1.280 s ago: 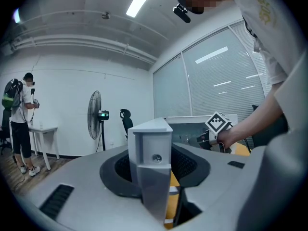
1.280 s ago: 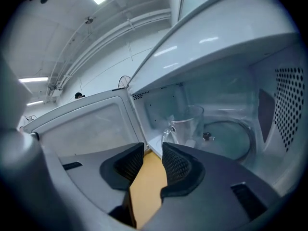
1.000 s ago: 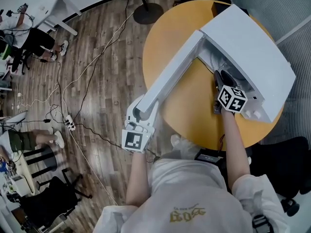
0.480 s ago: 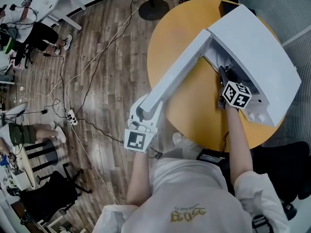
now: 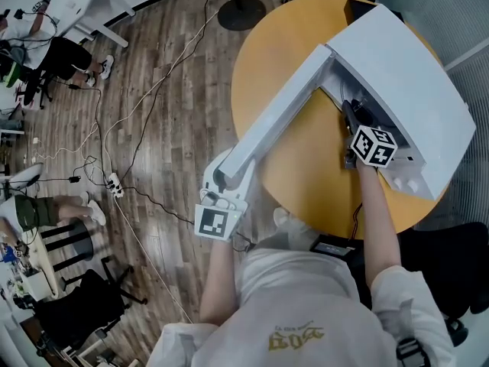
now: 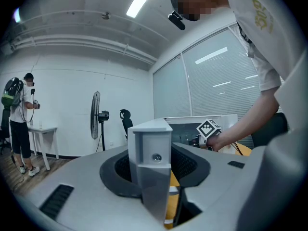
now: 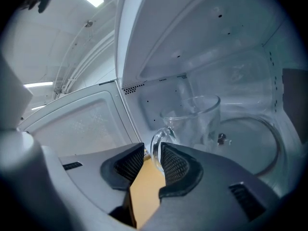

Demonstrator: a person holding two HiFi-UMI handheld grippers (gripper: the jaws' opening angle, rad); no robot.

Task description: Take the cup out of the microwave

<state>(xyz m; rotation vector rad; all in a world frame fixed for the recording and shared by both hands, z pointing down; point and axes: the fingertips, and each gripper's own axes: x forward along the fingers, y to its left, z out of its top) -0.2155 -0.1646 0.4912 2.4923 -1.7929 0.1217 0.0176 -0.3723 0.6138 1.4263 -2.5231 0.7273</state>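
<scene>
Cup (image 7: pixel 197 119) stands upright inside the microwave (image 5: pixel 397 75), just ahead of my right claw (image 7: pixel 153 153) and a little to its right. It is clear glass, mouth up, with its long axis vertical. Its handle (image 7: pixel 155 146) points back toward the claw and sits in the gap between the two pads, close against the right-hand pad, with a sliver of space on the other side. The jaws have just been closing, but they stand partly apart and do not yet pinch the handle. Further right of the claw, past the cup, the glass turntable (image 7: pixel 262 138) lies on the oven floor; I cannot tell whether the cup's base is on it.

Only the right claw's own view shows me any of that. From the head view the oven's white top hides the cup, and I see just the marker cube (image 5: pixel 373 145) and my forearm reaching into the opening.

The head view does show the layout. The microwave sits on a round yellow counter (image 5: pixel 306 167), and its door (image 5: pixel 275 121) is swung wide open, out past the counter's edge. My left claw (image 5: pixel 225 176) is at the door's free end. In the left claw view the door's edge stands upright between the pads, both pressed against it, so that claw is clamped on the door at a middling width.
</scene>
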